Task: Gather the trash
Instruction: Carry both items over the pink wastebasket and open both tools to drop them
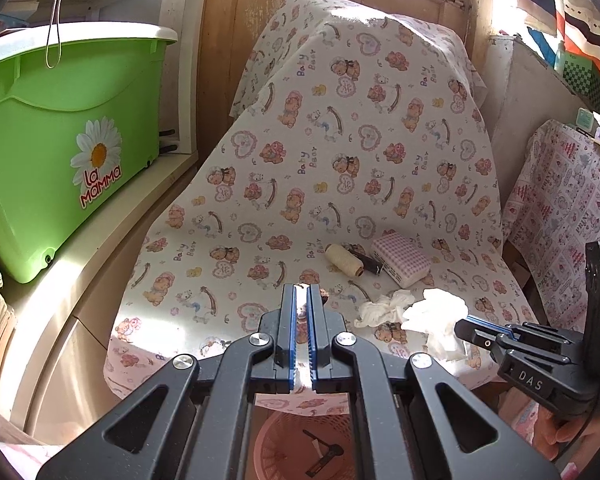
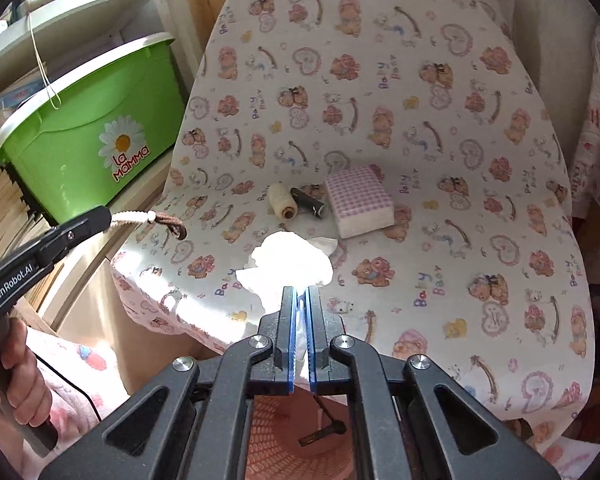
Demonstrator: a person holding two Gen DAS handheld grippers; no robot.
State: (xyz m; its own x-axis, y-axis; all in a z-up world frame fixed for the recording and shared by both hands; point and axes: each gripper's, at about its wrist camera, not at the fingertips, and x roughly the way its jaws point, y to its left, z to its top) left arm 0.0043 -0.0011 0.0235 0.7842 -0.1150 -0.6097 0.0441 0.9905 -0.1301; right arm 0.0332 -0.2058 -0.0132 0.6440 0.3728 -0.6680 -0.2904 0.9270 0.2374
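My right gripper [image 2: 300, 292] is shut on a crumpled white tissue [image 2: 290, 260], lifted just above the bear-print cloth [image 2: 440, 240]; in the left wrist view this gripper [image 1: 460, 326] comes in from the right with the tissue [image 1: 436, 312] at its tip. A second crumpled tissue [image 1: 382, 308] lies on the cloth beside it. My left gripper [image 1: 302, 292] is shut on a white braided cord with a brown loop [image 2: 152, 218], held at the cloth's left edge [image 2: 106, 216]. Below the front edge stands a pink mesh basket [image 2: 276, 440] with a dark item inside.
On the cloth behind the tissues lie a cream thread spool [image 1: 342, 260], a black spool [image 1: 366, 262] and a pink checked pack [image 1: 400, 260]. A green lidded box [image 1: 60, 140] sits on a shelf to the left. A covered table [image 1: 572, 208] stands at the right.
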